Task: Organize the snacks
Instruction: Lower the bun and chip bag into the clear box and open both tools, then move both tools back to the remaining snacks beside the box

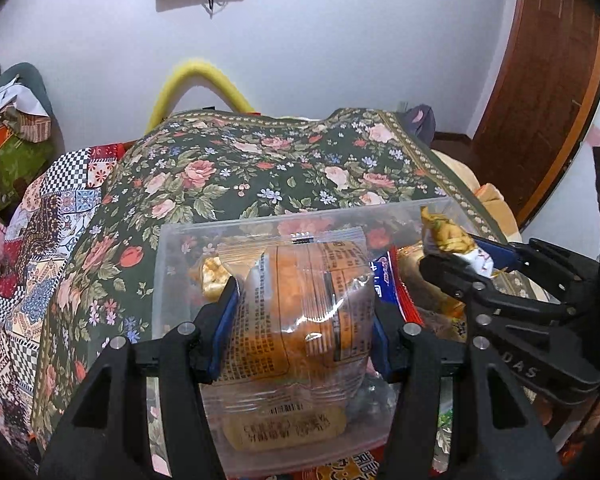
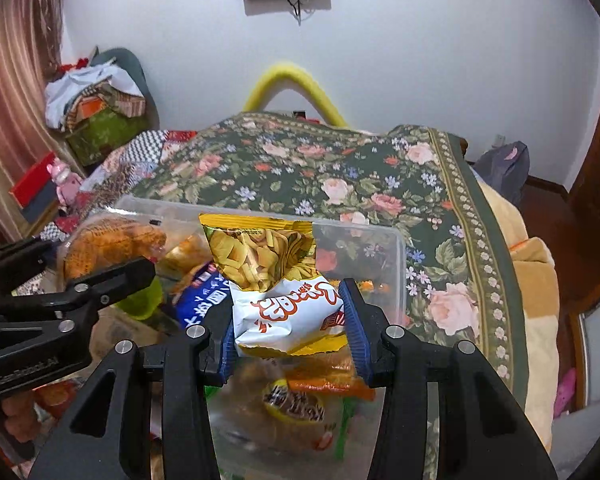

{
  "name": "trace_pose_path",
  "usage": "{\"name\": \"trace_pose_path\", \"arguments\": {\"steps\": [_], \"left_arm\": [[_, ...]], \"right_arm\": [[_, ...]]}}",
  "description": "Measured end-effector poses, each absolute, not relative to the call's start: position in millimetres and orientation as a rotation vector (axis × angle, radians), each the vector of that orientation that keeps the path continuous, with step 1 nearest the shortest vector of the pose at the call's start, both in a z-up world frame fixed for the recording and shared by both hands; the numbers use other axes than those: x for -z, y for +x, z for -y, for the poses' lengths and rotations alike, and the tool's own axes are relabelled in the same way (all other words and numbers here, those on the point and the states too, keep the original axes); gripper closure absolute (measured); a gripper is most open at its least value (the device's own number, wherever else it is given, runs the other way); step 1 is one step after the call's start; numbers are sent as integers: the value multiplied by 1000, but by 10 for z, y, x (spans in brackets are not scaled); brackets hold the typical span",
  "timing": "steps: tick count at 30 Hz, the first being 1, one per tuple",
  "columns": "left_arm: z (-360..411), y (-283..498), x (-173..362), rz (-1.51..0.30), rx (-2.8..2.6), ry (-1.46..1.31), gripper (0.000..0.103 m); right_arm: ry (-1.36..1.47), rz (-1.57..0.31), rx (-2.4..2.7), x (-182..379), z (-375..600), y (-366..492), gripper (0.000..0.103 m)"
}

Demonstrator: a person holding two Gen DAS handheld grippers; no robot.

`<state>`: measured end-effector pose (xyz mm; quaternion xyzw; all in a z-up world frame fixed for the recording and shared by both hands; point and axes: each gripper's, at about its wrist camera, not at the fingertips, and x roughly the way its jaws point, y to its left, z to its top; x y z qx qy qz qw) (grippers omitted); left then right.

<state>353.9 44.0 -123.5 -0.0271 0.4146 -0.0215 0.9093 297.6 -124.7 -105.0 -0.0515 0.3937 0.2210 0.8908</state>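
My left gripper (image 1: 302,320) is shut on a clear-wrapped orange bread packet (image 1: 300,304), which it holds over a clear plastic bin (image 1: 168,264) on the flowered bedspread. My right gripper (image 2: 290,326) is shut on a yellow and white chip bag (image 2: 268,276), also above the bin (image 2: 396,248). Each view shows the other gripper from the side: the right gripper (image 1: 464,258) with its chip bag (image 1: 448,234) at the right of the left wrist view, the left gripper (image 2: 112,256) with its bread packet (image 2: 112,240) at the left of the right wrist view. Several snack packets, one of them a blue packet (image 2: 200,300), lie in the bin.
A green flowered bedspread (image 1: 260,168) covers the bed, with a patchwork quilt (image 1: 40,240) to its left. Piled boxes and cloth (image 2: 96,116) stand at the far left by a curtain. A yellow padded hoop (image 1: 204,80) rises behind the bed. A brown door (image 1: 548,80) is at the right.
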Motion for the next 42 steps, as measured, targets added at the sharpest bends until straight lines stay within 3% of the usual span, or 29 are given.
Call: {"name": "trace_pose_path", "arguments": {"steps": [10,14,25,42], "left_arm": [[-423,3547,1360,-926,52,-43,43],[-439,3458,1297,-911,54,-58,42],[-562,2836,959,-833,82,-6,38],[-1061,1931,1515,-898,61,-99,36]], "right_arm": [[-153,-865,-440,1206,1209,3034,59],[-178,-841,-438,1149,1201,2951,47],[-176,-761,-507,853,1289,2491,41],[-124,-874,-597,1254,1330,1687,36]]}}
